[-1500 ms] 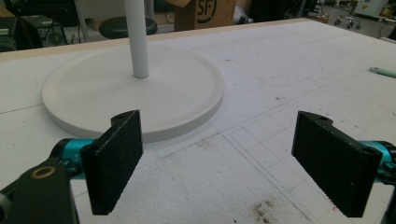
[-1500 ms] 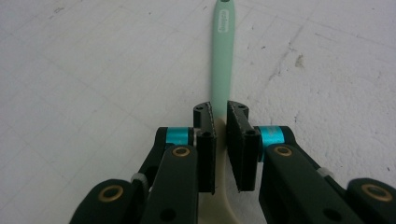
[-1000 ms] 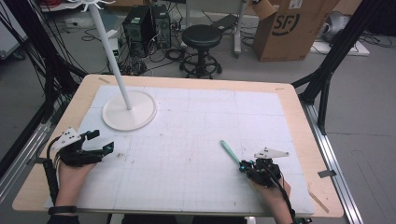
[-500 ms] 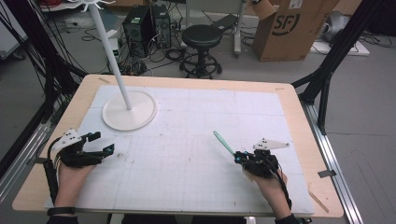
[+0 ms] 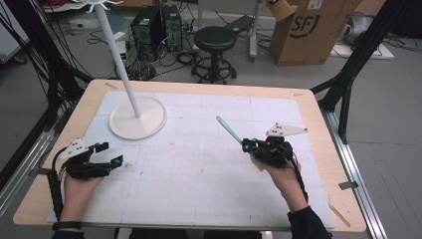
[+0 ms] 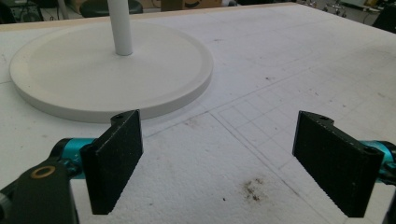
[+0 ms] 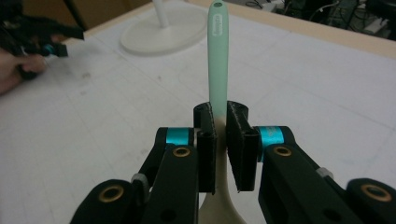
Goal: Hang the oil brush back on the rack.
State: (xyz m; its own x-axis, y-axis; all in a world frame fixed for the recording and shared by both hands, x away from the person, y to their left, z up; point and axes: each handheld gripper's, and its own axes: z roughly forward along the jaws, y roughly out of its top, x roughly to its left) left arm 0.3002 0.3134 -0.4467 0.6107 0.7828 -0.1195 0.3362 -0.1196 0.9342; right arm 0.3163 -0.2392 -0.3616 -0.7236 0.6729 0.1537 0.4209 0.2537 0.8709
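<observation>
Mint spoon up in the right gripper

Smooth, slim mint handle of the spoon juts from the right gripper, rough black pads clamped tight; its cream bowl, perhaps silicone, hangs below. Left gripper gapes wide and empty over the gridded mat, near the round white stand.

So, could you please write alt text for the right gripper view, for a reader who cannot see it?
The right gripper has its two black jaws shut on a mint-green spoon with a cream bowl, handle pointing away over the white gridded table mat. Beyond stand a round white stand base and the left gripper.
</observation>
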